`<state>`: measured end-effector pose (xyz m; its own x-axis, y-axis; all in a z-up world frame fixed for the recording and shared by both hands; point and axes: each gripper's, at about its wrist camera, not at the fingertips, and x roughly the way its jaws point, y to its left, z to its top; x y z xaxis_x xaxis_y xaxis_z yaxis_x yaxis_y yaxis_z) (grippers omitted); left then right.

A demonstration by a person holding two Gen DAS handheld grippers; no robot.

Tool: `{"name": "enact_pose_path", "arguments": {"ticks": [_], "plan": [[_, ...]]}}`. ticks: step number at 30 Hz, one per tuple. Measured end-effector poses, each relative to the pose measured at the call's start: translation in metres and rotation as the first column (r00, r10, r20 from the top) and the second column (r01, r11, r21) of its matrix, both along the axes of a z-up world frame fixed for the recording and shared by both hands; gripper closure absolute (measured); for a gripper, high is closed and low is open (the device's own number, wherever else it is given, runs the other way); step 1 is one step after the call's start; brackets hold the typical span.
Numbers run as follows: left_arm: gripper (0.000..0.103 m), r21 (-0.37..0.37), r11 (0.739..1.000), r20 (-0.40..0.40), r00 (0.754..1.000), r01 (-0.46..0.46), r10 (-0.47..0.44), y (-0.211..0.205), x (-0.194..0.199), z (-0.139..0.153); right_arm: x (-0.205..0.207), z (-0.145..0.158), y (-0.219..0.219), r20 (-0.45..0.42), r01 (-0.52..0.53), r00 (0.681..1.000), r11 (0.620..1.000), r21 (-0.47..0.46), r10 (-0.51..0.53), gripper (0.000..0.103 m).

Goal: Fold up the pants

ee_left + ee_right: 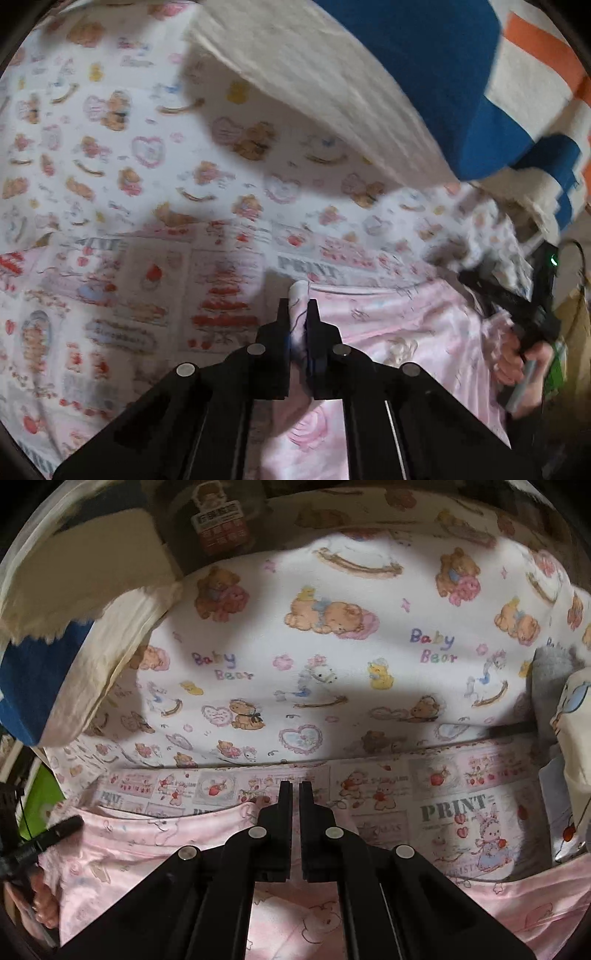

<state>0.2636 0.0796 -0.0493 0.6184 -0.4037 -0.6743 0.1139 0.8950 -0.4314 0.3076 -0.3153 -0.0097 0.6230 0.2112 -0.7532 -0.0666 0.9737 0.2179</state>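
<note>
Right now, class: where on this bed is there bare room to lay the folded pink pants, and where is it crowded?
Free: the Baby Bear sheet, between the cream-and-blue blanket and the grey plush. Crowded: the near edge, where both the left gripper and the right gripper pinch the pink pants over the PRINT-patterned sheet.

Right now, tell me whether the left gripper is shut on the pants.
Shut on them: a pinch of the pink pants pokes up between the nearly closed fingers of the left gripper.

Left gripper (297, 314) pinching a fold of pink pants (406, 332) over printed bedsheet (110, 129). Right gripper (517, 306), held in a hand (517, 363), at far right. Blue-and-cream blanket (424, 74) above.
</note>
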Motion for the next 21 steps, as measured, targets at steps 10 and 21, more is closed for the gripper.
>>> {"name": "enact_pose_path", "arguments": {"ticks": [10, 21], "plan": [[0.09, 0.069, 0.995, 0.031, 0.997, -0.074, 0.072, 0.017, -0.005, 0.007, 0.003, -0.02, 0.054, -0.046, -0.141, 0.988, 0.988, 0.065, 0.145, 0.084], [0.101, -0.031, 0.998, -0.077, 0.996, -0.049, 0.046, 0.028, -0.001, -0.007, 0.006, -0.018, 0.091, -0.079, -0.148, 0.987, 0.981, -0.122, 0.139, 0.099]]}}
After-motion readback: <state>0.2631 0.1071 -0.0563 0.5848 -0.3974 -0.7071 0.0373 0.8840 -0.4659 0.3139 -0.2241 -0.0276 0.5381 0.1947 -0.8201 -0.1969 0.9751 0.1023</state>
